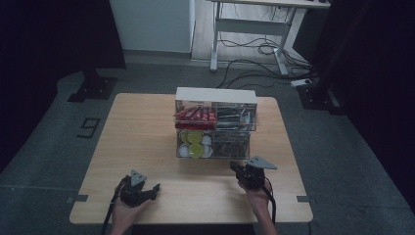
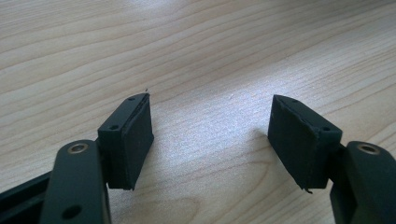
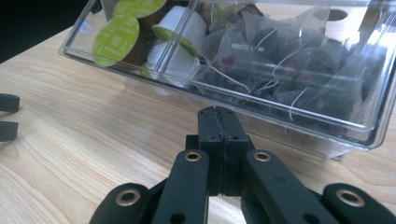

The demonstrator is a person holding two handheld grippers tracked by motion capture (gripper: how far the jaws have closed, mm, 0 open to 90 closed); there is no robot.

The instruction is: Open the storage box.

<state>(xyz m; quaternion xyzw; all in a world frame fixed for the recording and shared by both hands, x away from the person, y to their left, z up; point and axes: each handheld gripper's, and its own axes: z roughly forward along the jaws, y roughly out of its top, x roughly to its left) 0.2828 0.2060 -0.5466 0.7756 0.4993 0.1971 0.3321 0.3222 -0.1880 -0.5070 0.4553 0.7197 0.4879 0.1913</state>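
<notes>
A clear two-tier organizer (image 1: 216,125) stands mid-counter (image 1: 137,132), toward the far edge; red sachets and dark packets sit above, green-lidded capsules (image 3: 116,39) and tea bags (image 3: 280,70) below. The right claw (image 3: 218,126), clenched on nothing, sits just near the tea-bag drawer's front. The left claw (image 2: 210,140) hangs released over bare wood at the near-left, well apart, with open room around it.

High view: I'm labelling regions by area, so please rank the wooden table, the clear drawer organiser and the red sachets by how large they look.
1. Wooden table, by far the largest.
2. Clear drawer organiser.
3. Red sachets, smallest, filling one upper compartment.
</notes>
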